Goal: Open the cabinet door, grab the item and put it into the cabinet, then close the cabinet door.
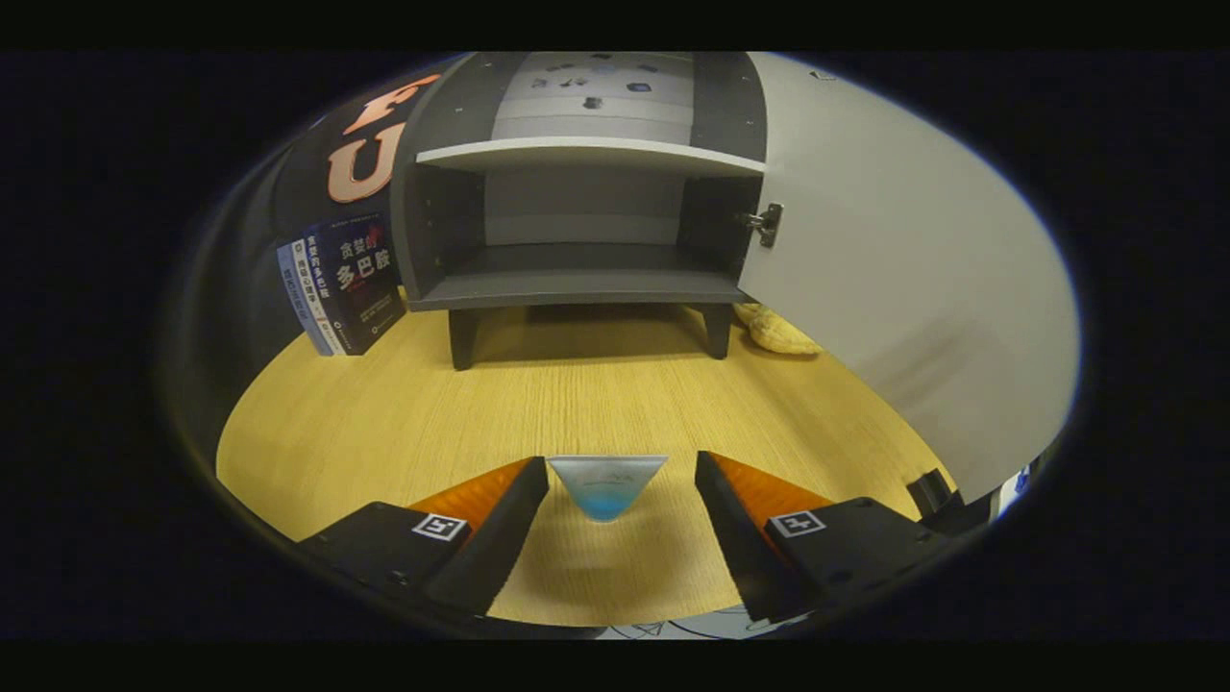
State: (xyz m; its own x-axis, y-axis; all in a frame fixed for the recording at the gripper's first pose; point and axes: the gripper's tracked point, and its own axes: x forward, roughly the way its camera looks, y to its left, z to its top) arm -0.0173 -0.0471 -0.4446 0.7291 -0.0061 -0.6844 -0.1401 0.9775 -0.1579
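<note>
Between gripper (622, 481) fingers (spread apart, not touching): cone-shaped item (606, 483); cabinet (581, 226) door (903, 279) open beyond.

You have the cabinet (586, 221) standing on the table (384, 413), its door (903, 288) swung open to its right. Left of the cabinet stand books (341, 284); a soft toy (780, 332) lies under its right front corner. Before the cabinet, a cone-shaped cup (606, 483) sits between your gripper (620, 505)'s spread fingers.
</note>
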